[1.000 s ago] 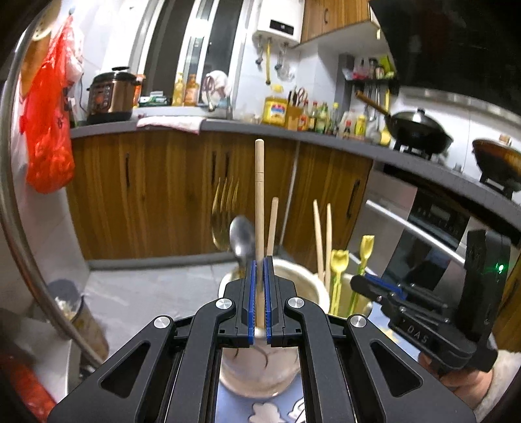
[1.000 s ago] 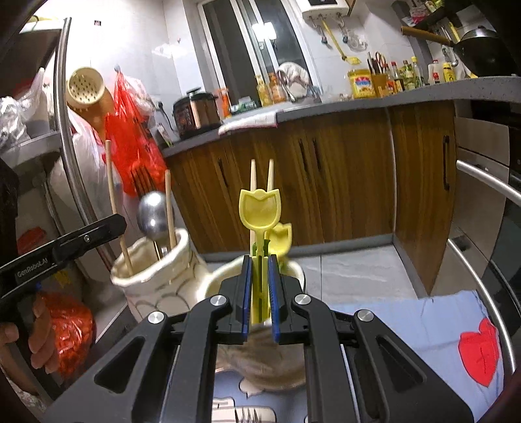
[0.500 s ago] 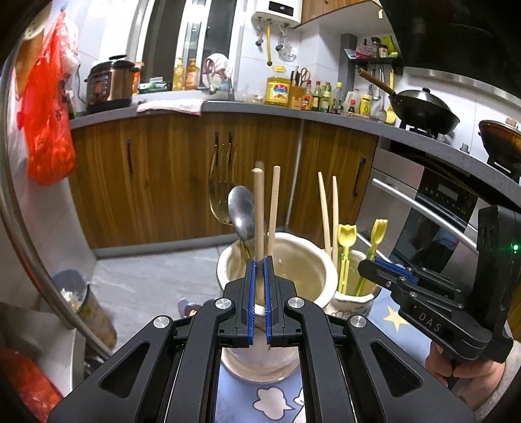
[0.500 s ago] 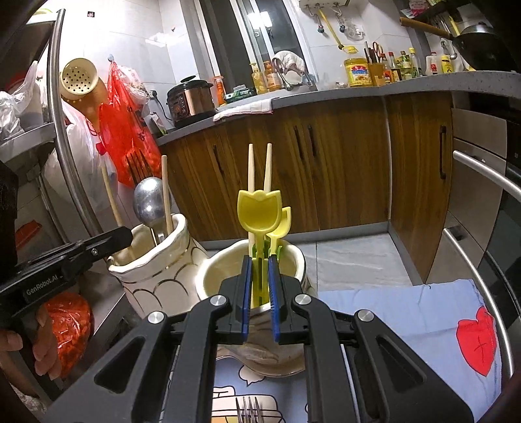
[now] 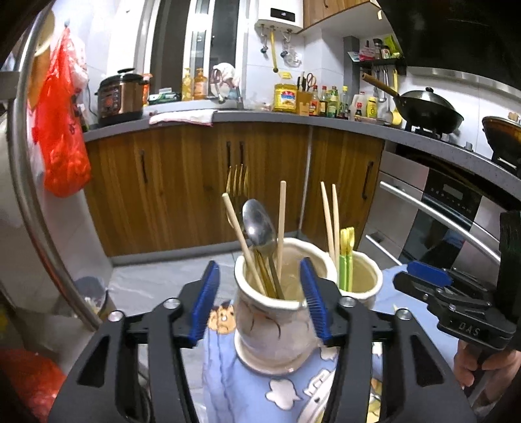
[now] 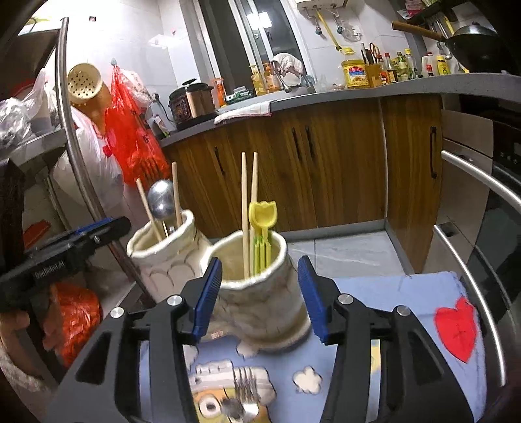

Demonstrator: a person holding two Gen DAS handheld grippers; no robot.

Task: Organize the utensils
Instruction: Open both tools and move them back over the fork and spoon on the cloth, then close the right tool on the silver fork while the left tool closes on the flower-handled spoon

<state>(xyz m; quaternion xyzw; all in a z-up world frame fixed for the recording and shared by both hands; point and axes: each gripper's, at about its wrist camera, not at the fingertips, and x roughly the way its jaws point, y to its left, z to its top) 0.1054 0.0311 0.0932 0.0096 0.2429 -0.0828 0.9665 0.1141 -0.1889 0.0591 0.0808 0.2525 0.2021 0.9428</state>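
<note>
A home kitchen. Along the grey counter (image 5: 260, 118): a pressure cooker (image 5: 121, 96) at its left end, oil bottles (image 5: 192, 84) and a tap (image 5: 224, 88) mid-way, sauce bottles (image 5: 332, 102) further right, then a wok (image 5: 429, 109) on the hob. Wooden cabinets (image 5: 195, 182) below the counter, an oven (image 5: 449, 208) at their right. A water heater (image 5: 281, 16) on the tiled wall above. Red bags (image 5: 62, 130) hanging left of the cooker. Two ceramic crocks (image 6: 254, 286) of cutlery on a blue cloth (image 6: 407, 312) in front.

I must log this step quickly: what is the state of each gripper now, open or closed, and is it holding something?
Left gripper: jaws opening, holding nothing; the wooden chopstick stands free in its holder.
Right gripper: jaws opening, holding nothing; the yellow utensil stands free in its holder.
</note>
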